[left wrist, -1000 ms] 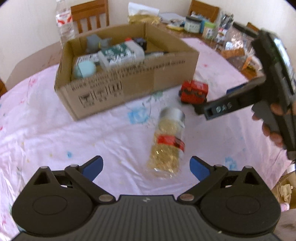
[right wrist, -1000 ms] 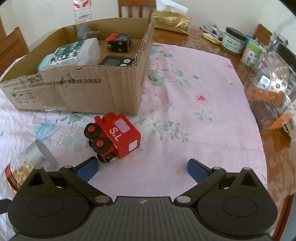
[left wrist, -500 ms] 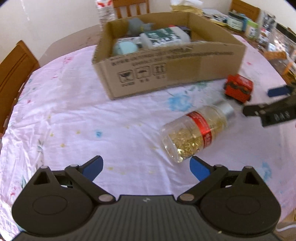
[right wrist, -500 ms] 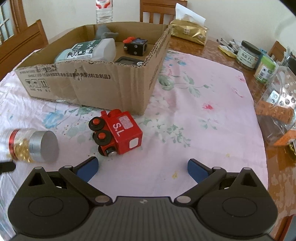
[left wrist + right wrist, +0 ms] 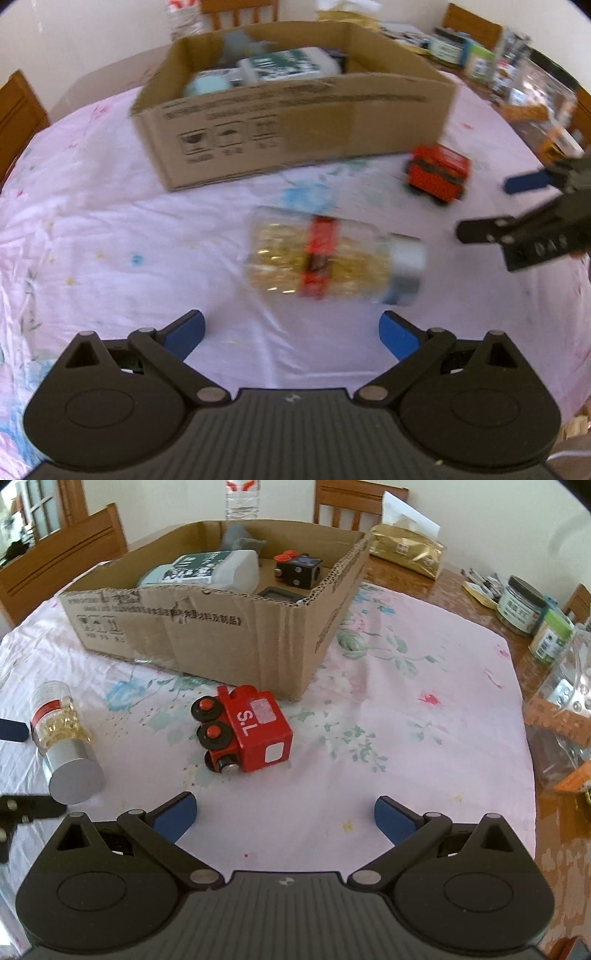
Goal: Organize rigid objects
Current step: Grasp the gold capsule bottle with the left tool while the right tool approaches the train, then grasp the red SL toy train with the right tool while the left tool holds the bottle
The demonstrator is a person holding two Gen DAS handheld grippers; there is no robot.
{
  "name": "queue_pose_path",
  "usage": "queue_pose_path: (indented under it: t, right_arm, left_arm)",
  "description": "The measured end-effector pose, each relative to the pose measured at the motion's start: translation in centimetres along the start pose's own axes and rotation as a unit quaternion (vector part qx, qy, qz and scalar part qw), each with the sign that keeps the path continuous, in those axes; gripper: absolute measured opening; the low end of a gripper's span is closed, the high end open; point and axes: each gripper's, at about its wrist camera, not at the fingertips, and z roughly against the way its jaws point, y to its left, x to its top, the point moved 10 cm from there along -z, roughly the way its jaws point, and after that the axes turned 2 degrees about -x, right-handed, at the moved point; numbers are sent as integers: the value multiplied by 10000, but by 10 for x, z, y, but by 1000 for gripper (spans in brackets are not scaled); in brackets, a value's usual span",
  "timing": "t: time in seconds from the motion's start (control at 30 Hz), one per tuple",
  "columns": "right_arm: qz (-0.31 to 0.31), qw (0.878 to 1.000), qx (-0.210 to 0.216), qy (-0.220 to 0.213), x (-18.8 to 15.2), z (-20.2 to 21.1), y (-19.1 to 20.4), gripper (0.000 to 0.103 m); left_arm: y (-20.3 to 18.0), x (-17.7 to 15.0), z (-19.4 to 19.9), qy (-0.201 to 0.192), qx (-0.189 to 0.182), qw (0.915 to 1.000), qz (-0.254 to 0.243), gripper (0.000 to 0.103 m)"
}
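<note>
A clear bottle point(image 5: 332, 258) of gold capsules with a red label and silver cap lies on its side on the pink tablecloth; it also shows in the right wrist view point(image 5: 62, 738). A red toy train point(image 5: 243, 729) marked "S.L" lies on its side near the cardboard box point(image 5: 221, 631); the left wrist view shows it too point(image 5: 437, 173). My left gripper point(image 5: 291, 334) is open and empty, just short of the bottle. My right gripper point(image 5: 284, 814) is open and empty, just short of the train. The box point(image 5: 288, 129) holds a white bottle point(image 5: 207, 568) and a black block point(image 5: 297, 566).
Wooden chairs point(image 5: 62, 557) stand around the round table. Jars point(image 5: 521, 607), a gold tissue pack point(image 5: 406, 548) and a plastic bag point(image 5: 561, 709) crowd the bare wood at the right. A water bottle point(image 5: 242, 498) stands behind the box.
My left gripper has swung around the bottle, which now lies crosswise before it. My right gripper has backed off a little from the train. Both stay open.
</note>
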Motion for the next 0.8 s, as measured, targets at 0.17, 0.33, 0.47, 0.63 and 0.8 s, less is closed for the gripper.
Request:
queue_pose_path:
  t: [0.17, 0.33, 0.47, 0.63, 0.8]
  right_arm:
    - [140, 9998, 97, -49, -1, 2, 0, 103]
    - [156, 9998, 104, -80, -1, 2, 1, 103]
    - [166, 9997, 111, -146, -2, 3, 1, 103]
    - [203, 9996, 137, -172, -2, 4, 2, 103]
    - [238, 9993, 162, -227, -2, 4, 2, 103]
  left_arm:
    - [-14, 2, 0, -196, 0, 9998, 52, 103]
    - [-15, 11, -7, -412, 61, 9990, 133, 103]
    - [-14, 16, -9, -473, 111, 9986, 198, 103]
    - [-16, 20, -8, -600, 340, 9976, 108, 102]
    - [-21, 26, -2, -784, 415, 9959, -147, 102]
